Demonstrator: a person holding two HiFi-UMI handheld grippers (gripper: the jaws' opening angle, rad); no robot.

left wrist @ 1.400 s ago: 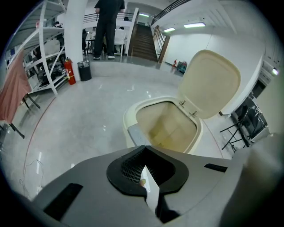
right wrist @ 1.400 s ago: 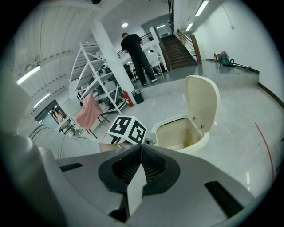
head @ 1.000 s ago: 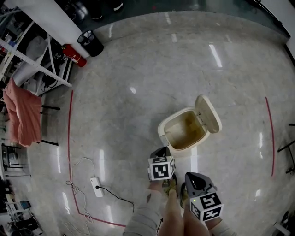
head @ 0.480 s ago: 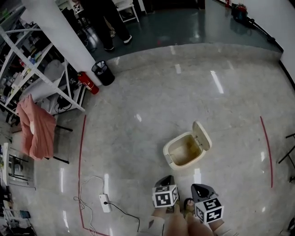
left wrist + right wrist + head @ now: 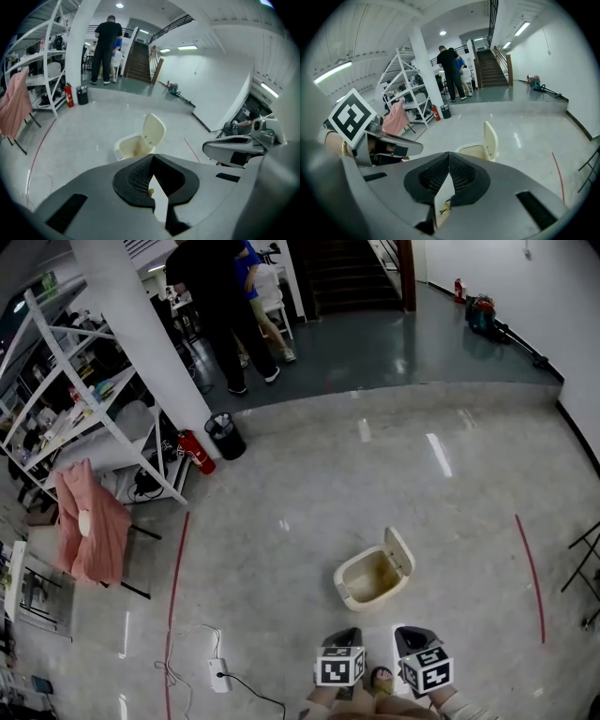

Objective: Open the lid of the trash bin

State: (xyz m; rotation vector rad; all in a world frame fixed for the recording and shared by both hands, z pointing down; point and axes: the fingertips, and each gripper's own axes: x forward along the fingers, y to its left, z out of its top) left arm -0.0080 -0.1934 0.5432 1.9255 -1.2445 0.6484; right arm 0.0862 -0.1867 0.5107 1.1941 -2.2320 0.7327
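Low in the head view, you hold your left gripper (image 5: 344, 637) and right gripper (image 5: 411, 634) side by side, pointing forward. The trash bin (image 5: 361, 589) sits just ahead of the fingertips, its lid (image 5: 400, 553) upright. Left gripper view: jaws clenched on nothing, bin beyond the tips. Right gripper view: likewise.

trash bin (image 5: 354, 599): matt plastic | floor (image 5: 300, 484): glossy polished stone
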